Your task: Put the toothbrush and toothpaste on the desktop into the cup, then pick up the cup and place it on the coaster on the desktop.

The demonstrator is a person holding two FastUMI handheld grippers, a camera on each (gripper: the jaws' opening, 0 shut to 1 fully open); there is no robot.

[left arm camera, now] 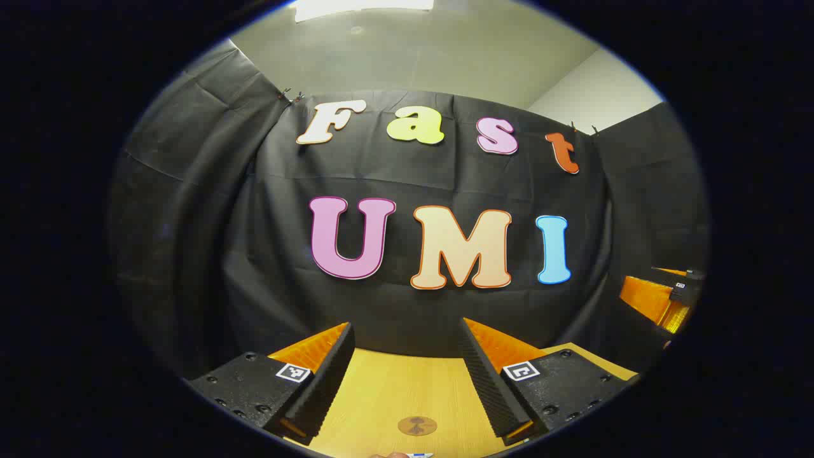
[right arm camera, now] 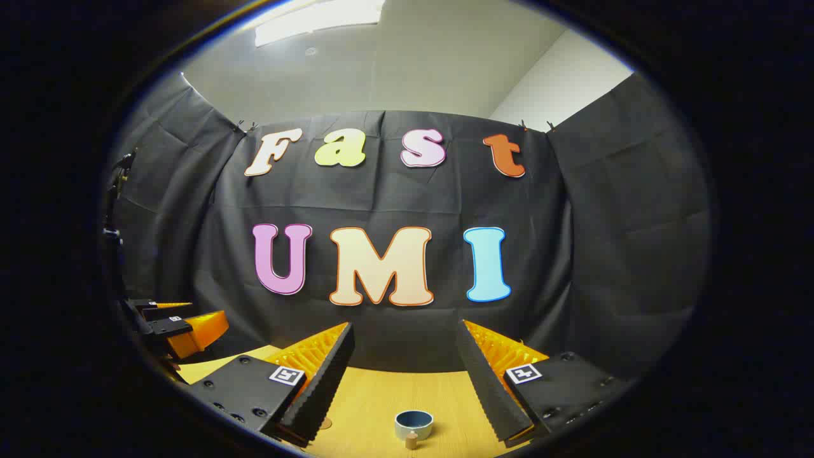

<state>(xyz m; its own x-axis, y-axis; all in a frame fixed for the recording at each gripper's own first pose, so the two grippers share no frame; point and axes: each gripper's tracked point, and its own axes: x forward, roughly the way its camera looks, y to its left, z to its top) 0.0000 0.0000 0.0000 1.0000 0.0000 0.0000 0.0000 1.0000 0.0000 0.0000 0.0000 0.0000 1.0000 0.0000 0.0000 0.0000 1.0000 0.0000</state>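
- Both grippers hover level above the light wooden desktop [left arm camera: 407,388], facing the booth wall; nothing is held.
- The left gripper [left arm camera: 407,375] has its jaws spread wide, with the round brown wooden coaster [left arm camera: 417,425] on the desk between them.
- The right gripper [right arm camera: 404,375] is likewise agape, with the small blue-rimmed ceramic cup [right arm camera: 413,424] ahead.
- Toothbrush and toothpaste cannot be made out; tilting down should find them before reaching.

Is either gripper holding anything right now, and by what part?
Nothing is held. The left gripper and right gripper are both open above the desktop.
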